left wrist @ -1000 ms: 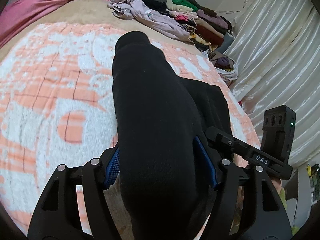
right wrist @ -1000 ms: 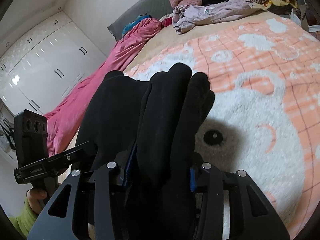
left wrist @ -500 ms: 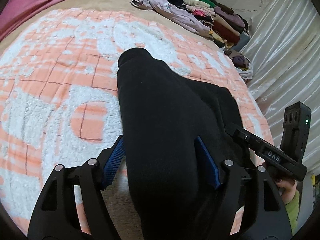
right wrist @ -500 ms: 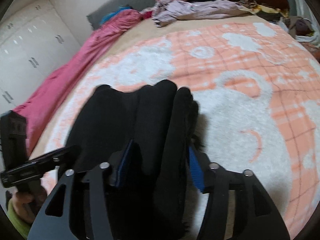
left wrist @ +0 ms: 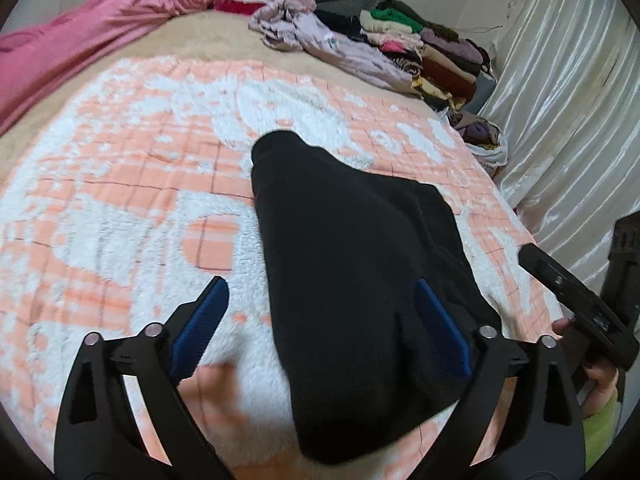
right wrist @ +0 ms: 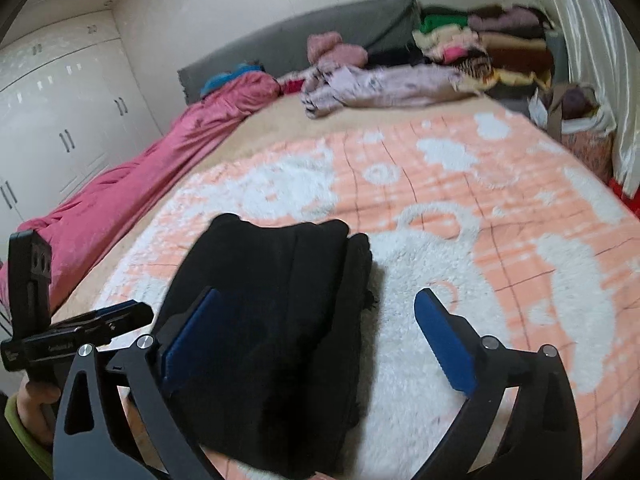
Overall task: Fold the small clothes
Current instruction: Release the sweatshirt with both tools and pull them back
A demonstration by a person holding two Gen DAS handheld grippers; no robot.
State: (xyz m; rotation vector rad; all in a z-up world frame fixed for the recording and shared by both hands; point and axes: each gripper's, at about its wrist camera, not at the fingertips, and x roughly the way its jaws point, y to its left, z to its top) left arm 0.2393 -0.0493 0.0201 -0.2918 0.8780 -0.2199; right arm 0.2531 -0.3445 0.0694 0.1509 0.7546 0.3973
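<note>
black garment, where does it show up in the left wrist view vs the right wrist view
Left wrist: the black garment lies centre frame on the blanket, between the open fingers.
Right wrist: the black garment is lower left of centre, by that gripper's left finger.
Shared landmark: the lilac garment crumpled at the bed's far end.

The left tongs (left wrist: 320, 312) stand spread wide, the blue pads (left wrist: 200, 320) well apart and gripping nothing. The right tongs (right wrist: 316, 320) are spread just as wide, their blue pads (right wrist: 444, 340) likewise free. Off to the right of the left tongs, the person's right hand (left wrist: 592, 368) grips its handle; left of the right tongs, the left hand (right wrist: 36, 404) grips its own, a green cuff at the wrist.
</note>
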